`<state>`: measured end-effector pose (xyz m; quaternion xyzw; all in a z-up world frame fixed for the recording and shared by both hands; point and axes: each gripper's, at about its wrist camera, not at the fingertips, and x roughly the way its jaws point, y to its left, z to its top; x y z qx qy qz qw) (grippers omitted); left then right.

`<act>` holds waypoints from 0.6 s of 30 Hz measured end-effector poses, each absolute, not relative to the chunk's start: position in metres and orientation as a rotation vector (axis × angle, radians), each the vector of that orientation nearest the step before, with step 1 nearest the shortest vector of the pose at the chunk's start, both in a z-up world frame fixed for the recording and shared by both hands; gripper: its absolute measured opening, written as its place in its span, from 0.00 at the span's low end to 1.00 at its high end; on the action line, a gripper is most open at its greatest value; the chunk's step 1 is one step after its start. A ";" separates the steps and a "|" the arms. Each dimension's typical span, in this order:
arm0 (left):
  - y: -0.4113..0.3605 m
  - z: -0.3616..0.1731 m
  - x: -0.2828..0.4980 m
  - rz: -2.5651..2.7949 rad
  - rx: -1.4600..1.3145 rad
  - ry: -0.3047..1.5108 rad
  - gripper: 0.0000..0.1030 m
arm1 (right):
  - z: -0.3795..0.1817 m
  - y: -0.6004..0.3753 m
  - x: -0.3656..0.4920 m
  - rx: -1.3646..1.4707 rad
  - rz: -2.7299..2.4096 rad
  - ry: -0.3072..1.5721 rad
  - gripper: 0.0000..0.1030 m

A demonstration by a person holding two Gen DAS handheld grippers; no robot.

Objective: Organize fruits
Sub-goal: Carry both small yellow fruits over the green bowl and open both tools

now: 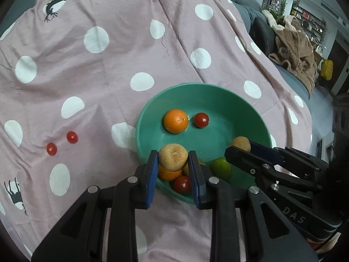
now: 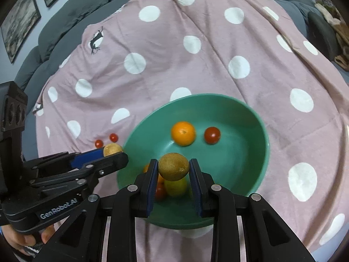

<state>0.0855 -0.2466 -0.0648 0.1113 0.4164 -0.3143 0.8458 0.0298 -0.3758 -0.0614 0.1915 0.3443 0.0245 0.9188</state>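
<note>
Fruits: your left tongs (image 1: 173,170) pinch tan fruit (image 1: 173,159), right tongs (image 2: 173,174) pinch brown fruit (image 2: 173,169); both held over green bowl (image 2: 250,118), likely for drop-in.

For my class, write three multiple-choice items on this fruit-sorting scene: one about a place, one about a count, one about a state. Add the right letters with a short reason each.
1. Where do the two cherry tomatoes outside the bowl lie?
A. on the dotted pink cloth
B. on a wooden shelf
C. on a plate

2. How many fruits lie at the far side of the green bowl, apart from the pile under the grippers?
A. none
B. two
C. five

3. What is the left gripper doing?
A. hanging open and empty
B. shut on a brownish round fruit
C. gripping the bowl's rim

Answers:
1 A: both tomatoes rest on the cloth, left of the bowl.
2 B: an orange and a red tomato lie there side by side.
3 B: its blue pads clamp the brownish round fruit; the right gripper holds a similar one.
</note>
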 end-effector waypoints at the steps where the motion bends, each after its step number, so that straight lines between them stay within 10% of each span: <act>1: -0.250 -0.067 0.087 -0.660 0.244 0.884 0.26 | -0.062 -0.377 0.030 0.393 0.049 0.709 0.30; 8: -0.255 -0.079 0.090 -0.636 0.270 0.901 0.26 | -0.068 -0.379 0.036 0.383 0.028 0.734 0.30; 18: -0.228 -0.069 0.089 -0.602 0.189 0.873 0.64 | -0.064 -0.389 0.030 0.418 -0.010 0.724 0.37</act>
